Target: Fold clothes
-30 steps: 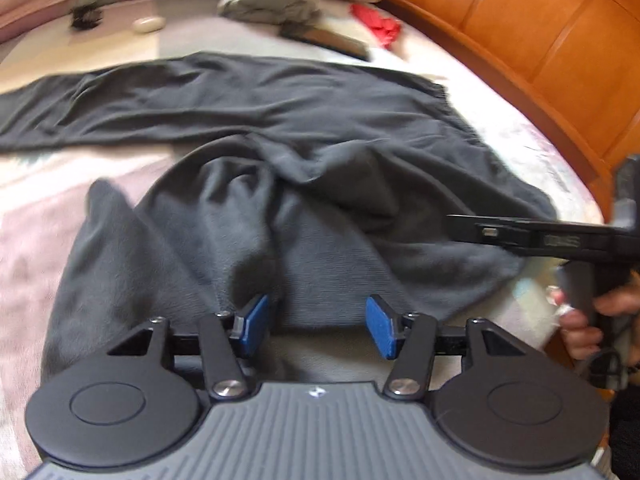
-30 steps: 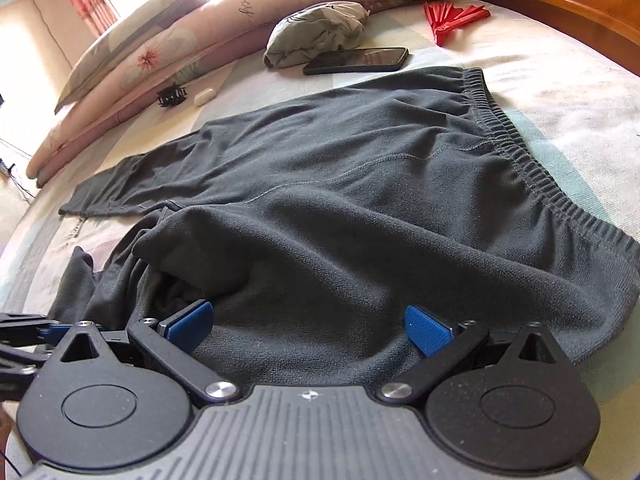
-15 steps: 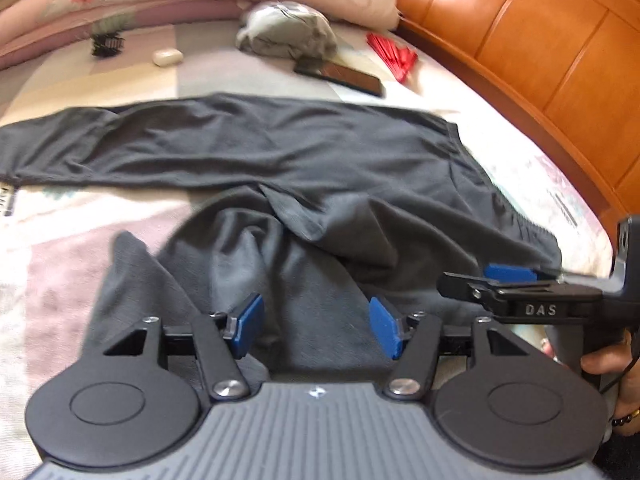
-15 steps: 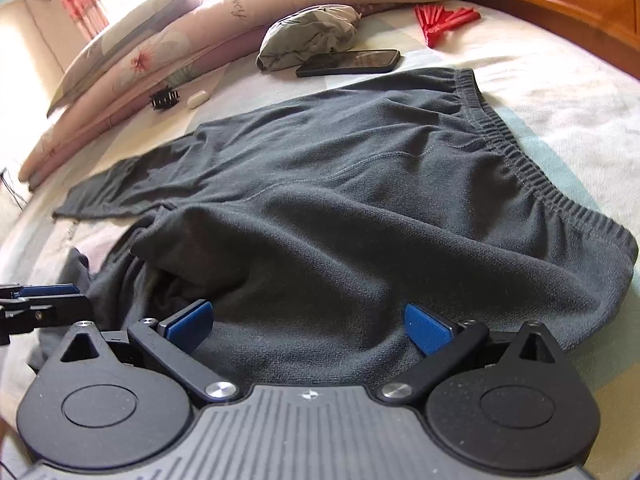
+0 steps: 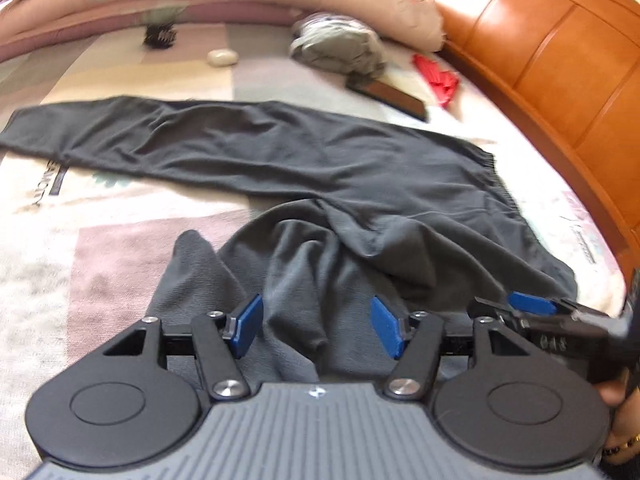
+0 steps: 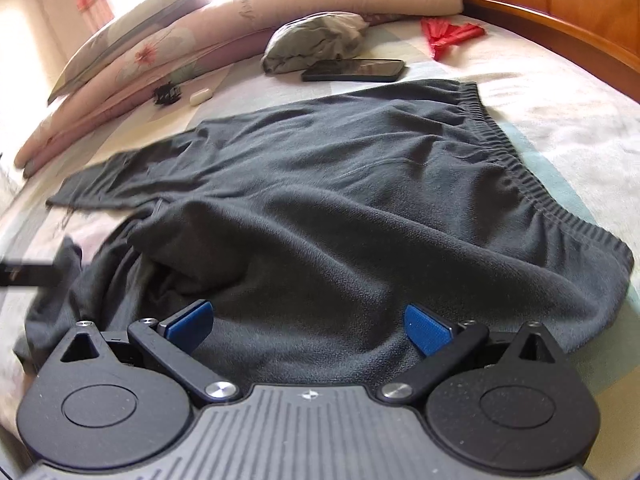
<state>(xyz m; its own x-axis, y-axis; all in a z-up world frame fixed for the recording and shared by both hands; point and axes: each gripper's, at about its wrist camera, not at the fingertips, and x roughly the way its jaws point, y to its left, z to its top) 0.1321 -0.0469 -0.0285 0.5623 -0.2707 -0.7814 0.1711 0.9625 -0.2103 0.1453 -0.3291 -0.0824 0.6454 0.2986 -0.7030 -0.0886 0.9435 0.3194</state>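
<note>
While dark grey trousers sprawl across the bed, waistband toward three o'clock, the left gripper and right gripper hover released, gripping nothing.

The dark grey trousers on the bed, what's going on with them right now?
A person is folding dark grey trousers on a bed, holding a claw in each hand. One leg lies flat and straight; the other is bunched up near the claws. The left claw is open over the crumpled leg with no cloth pinched. The right claw is open too, over the seat of the trousers. Nothing is gripped yet.
</note>
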